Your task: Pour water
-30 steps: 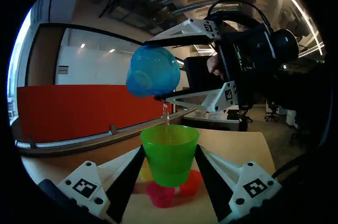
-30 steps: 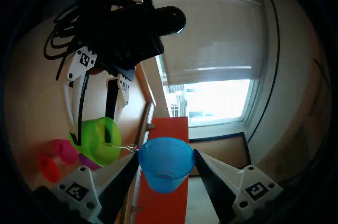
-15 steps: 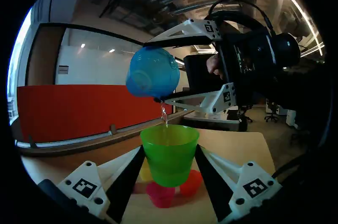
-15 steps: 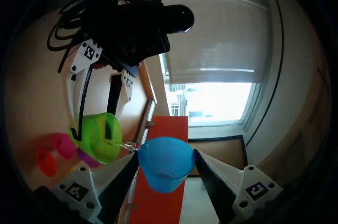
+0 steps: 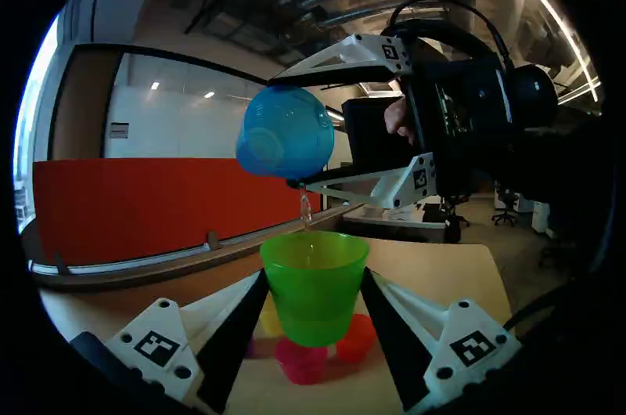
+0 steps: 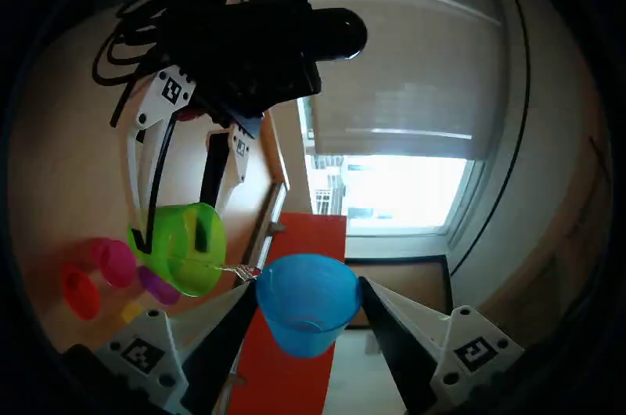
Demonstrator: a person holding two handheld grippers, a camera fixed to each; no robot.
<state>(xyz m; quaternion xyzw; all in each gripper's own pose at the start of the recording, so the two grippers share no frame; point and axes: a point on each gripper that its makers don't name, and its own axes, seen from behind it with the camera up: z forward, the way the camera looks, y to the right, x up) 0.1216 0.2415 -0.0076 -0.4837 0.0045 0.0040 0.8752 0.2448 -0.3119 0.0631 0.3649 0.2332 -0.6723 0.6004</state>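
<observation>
Two claws are working close together above the tan surface. In the left gripper view the surface is running out to its edge at about 3 o'clock, with floor opening beyond it. A low rail is bordering it from 8 o'clock toward the centre, in front of a red panel. Bare surface is lying to the right of the cups.

The left claw is pointing level, both fingers pressing on the sides of the upright green cup, which is hanging at 6 o'clock of that view. The right claw is reaching in from 2 o'clock, rolled on its side and clenched on the blue cup, one finger above it and one below. A hand is gripping its dark body beneath looping cables.

The blue cup is tipping toward 6 o'clock, its lip just above the green rim and apart from it. A thin stream of water is falling between them into the green cup.

Four small cups are sitting on the surface beneath and just beyond the green one: a pink cup, an orange-red cup, a yellow cup and a purple cup. In the right gripper view a bright window is glowing at 3 o'clock.
</observation>
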